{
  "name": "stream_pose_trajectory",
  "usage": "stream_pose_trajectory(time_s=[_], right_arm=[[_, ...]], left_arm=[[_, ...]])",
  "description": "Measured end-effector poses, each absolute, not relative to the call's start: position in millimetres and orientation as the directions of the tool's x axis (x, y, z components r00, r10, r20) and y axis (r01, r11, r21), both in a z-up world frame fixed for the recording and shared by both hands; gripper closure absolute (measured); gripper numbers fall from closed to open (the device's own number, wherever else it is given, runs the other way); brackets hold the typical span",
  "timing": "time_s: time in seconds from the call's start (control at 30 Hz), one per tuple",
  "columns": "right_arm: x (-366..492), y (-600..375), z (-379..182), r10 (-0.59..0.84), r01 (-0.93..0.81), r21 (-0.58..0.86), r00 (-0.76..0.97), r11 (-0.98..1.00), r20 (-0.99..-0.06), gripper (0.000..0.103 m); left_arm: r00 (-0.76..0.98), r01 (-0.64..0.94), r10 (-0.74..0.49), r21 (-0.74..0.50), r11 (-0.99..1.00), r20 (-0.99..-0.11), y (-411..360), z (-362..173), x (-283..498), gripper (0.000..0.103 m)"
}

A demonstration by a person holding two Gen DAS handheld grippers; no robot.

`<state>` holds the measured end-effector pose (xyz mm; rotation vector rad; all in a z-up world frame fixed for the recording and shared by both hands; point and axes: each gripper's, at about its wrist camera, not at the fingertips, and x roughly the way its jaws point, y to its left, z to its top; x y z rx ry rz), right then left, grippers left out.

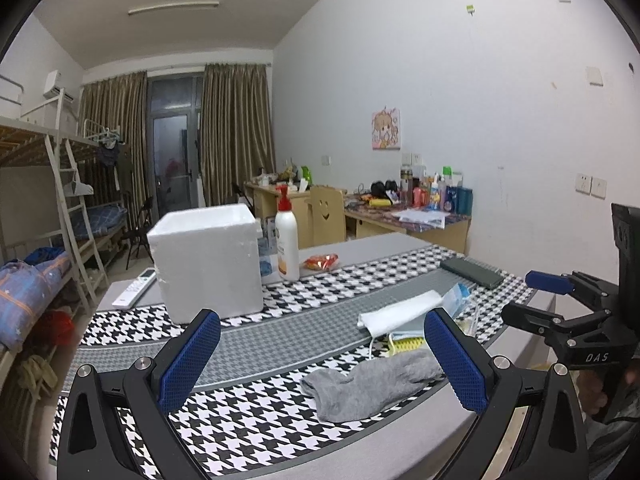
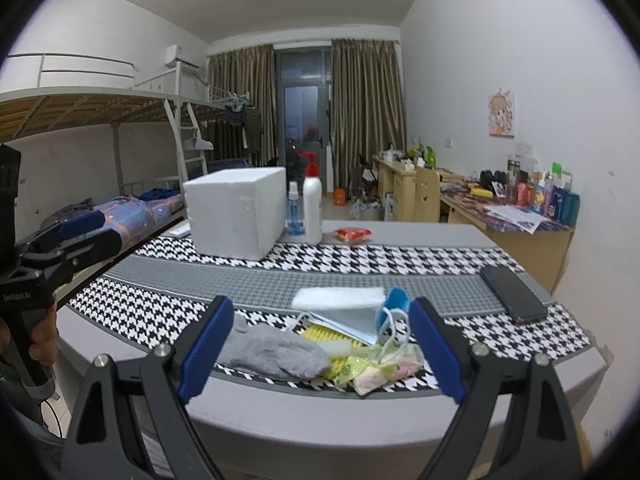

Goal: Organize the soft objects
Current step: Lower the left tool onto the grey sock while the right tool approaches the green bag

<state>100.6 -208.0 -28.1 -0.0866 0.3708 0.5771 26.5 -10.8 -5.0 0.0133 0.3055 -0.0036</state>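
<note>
Two grippers hover above the near edge of a table (image 2: 420,240) covered with a black-and-white houndstooth cloth (image 1: 248,424). The left gripper (image 1: 322,360) has its blue pads spread wide and nothing is between them. The right gripper (image 2: 320,346) is also spread wide and holds nothing.

A grey sock (image 2: 276,350) lies flat on the cloth near the front edge. Just beside it, toward the right, is a small heap: a folded white cloth (image 2: 336,298), a blue face mask (image 2: 360,322) with its white loops, a yellow ribbed item (image 2: 320,334) that I cannot identify well, and some pale green packets (image 2: 376,368).

Farther back stands a white foam box (image 1: 208,260), well apart from the heap. Beside the box is a white pump bottle (image 1: 287,240), and a dark phone (image 2: 514,288) lies at the right.
</note>
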Motion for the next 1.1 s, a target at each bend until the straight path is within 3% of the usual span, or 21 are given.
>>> stream_pose_trajectory(time_s=[1.1], right_arm=[[138.1, -218.1, -70.3, 0.415, -0.451, 0.055, 0.759, 0.891, -0.502, 0.011]], left_arm=[[0.838, 0.077, -0.052, 0.024, 0.997, -0.543, -34.8, -67.0, 95.6, 0.001]])
